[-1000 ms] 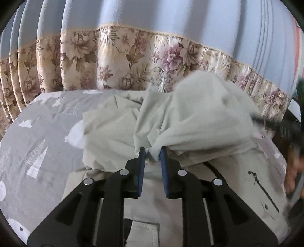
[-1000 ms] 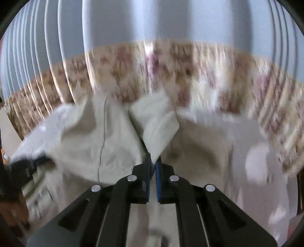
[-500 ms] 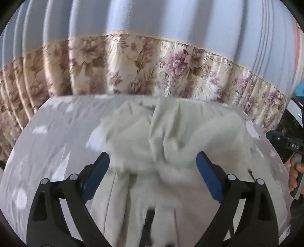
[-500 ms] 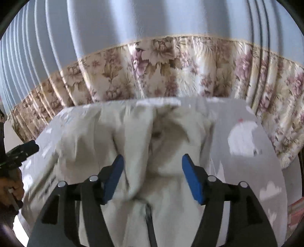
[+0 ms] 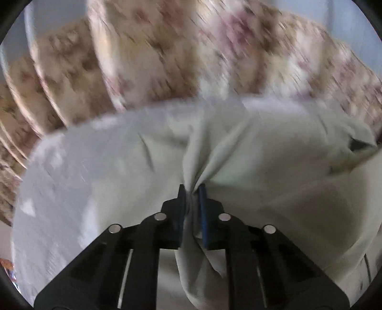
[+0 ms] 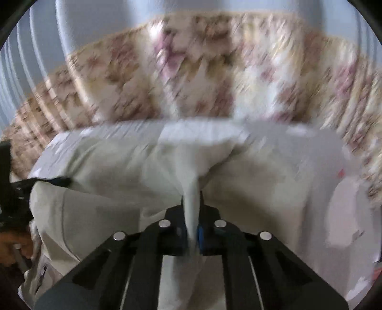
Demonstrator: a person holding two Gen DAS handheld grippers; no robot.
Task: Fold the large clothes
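Observation:
A large pale cream garment lies bunched on a grey patterned sheet. My left gripper is shut on a pinched fold of its cloth, which fans out ahead of the jaws. In the right wrist view the same garment spreads across the bed. My right gripper is shut on another gathered fold that rises from between the jaws. Both views are blurred by motion.
A floral curtain border with blue curtain above hangs behind the bed. The other gripper and a hand show at the left edge of the right wrist view. White prints mark the sheet.
Half a second ago both grippers were wide open over the garment. Now both have closed on folds of the cloth and are moving, blurring the views.

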